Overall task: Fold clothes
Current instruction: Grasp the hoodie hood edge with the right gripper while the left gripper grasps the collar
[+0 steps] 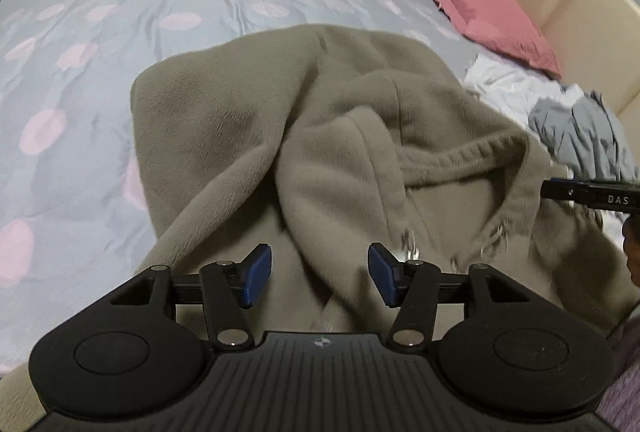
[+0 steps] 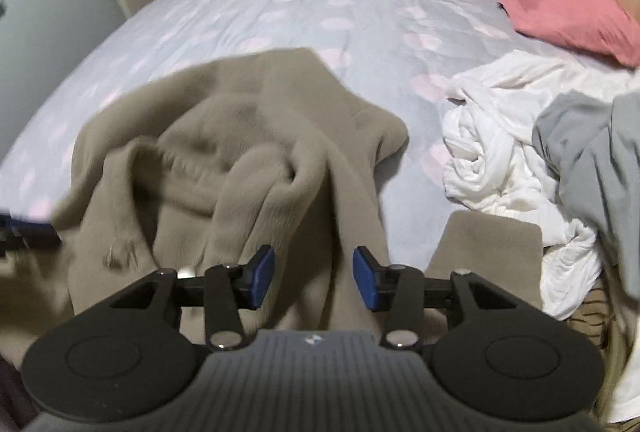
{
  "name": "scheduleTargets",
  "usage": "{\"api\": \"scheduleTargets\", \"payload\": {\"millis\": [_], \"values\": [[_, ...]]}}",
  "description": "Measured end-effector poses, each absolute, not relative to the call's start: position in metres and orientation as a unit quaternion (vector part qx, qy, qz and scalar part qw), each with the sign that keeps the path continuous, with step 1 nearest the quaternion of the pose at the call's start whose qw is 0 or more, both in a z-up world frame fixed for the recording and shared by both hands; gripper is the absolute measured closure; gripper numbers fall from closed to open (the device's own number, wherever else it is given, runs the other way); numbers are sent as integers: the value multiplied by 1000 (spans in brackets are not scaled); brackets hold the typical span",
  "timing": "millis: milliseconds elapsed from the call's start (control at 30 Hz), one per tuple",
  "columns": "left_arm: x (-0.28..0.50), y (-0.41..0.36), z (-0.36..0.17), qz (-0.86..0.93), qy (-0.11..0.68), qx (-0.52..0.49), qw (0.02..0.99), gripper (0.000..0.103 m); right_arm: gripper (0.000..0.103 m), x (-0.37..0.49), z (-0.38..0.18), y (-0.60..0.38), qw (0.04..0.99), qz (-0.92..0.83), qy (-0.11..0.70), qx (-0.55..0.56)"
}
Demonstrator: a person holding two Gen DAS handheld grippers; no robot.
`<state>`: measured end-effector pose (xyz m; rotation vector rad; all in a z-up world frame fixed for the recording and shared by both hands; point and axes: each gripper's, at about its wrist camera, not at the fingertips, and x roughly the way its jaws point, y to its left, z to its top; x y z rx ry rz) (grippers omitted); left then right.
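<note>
Left hand-held gripper [image 1: 320, 274] agape | fleece garment [image 1: 248, 136] bunched, lower edge hidden

"DAS" on right claw [image 1: 592, 194]

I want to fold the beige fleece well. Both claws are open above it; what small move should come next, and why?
Probably lower the left claw and close it on the crumpled fleece near its collar, to pull it flat: it lies bunched on the bedspread, and the right claw grips nothing yet.
</note>
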<state>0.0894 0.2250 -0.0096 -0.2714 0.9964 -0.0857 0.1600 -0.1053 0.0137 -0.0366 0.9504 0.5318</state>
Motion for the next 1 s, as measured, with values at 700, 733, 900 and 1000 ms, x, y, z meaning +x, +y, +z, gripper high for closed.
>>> {"api": "scheduleTargets", "payload": {"millis": [700, 733, 900, 1000], "values": [[163, 165, -19, -16, 412, 0, 911, 49, 69, 191, 11, -41, 864, 243, 419, -140], [164, 163, -22, -16, 412, 10, 911, 49, 72, 191, 6, -42, 861, 239, 422, -151], [161, 154, -29, -26, 417, 64, 906, 73, 82, 183, 6, -61, 856, 257, 422, -152], [147, 150, -24, -45, 411, 95, 906, 88, 83, 176, 9, -70, 853, 273, 418, -151]]}}
